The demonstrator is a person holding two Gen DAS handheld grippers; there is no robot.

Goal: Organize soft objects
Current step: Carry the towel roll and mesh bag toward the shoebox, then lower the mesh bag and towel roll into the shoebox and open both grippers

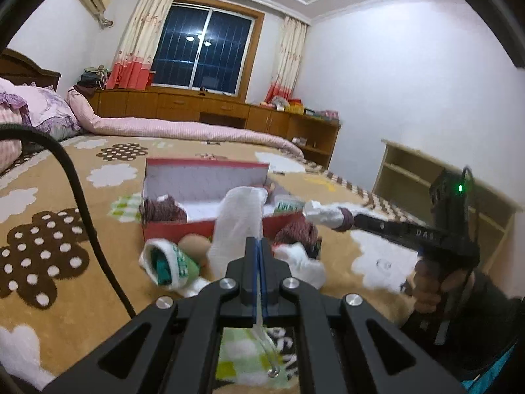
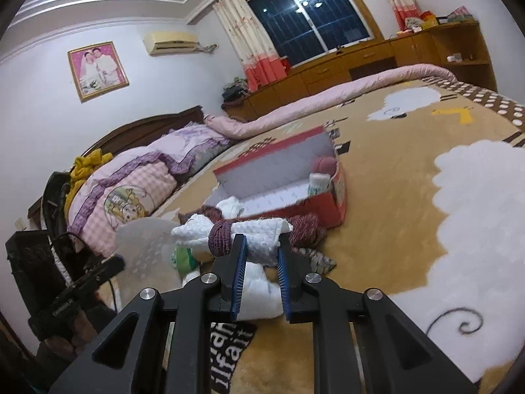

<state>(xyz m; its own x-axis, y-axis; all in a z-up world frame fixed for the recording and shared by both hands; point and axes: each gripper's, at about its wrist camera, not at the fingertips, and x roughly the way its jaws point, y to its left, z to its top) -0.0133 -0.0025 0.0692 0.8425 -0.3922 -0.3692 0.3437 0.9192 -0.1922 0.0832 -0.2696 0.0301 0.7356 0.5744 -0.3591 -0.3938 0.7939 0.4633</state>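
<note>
Left tongs (image 1: pixel 260 246) pinch a white cloth (image 1: pixel 238 226); right tongs (image 2: pixel 261 249) clamp a sock roll (image 2: pixel 249 234) near the box (image 2: pixel 334 207) rim.

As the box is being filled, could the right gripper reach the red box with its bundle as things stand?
Probably yes: the right gripper holds the white sock bundle just short of the red box, whose top is open, with only a maroon sock lying low between.

A rolled pink quilt (image 1: pixel 197 128) lies along the far edge of the bed (image 1: pixel 49 197); wooden cabinets (image 1: pixel 183 103) sit beneath a dark curtained window (image 1: pixel 203 55), pillows (image 2: pixel 131 184) at the headboard (image 2: pixel 147 128)
</note>
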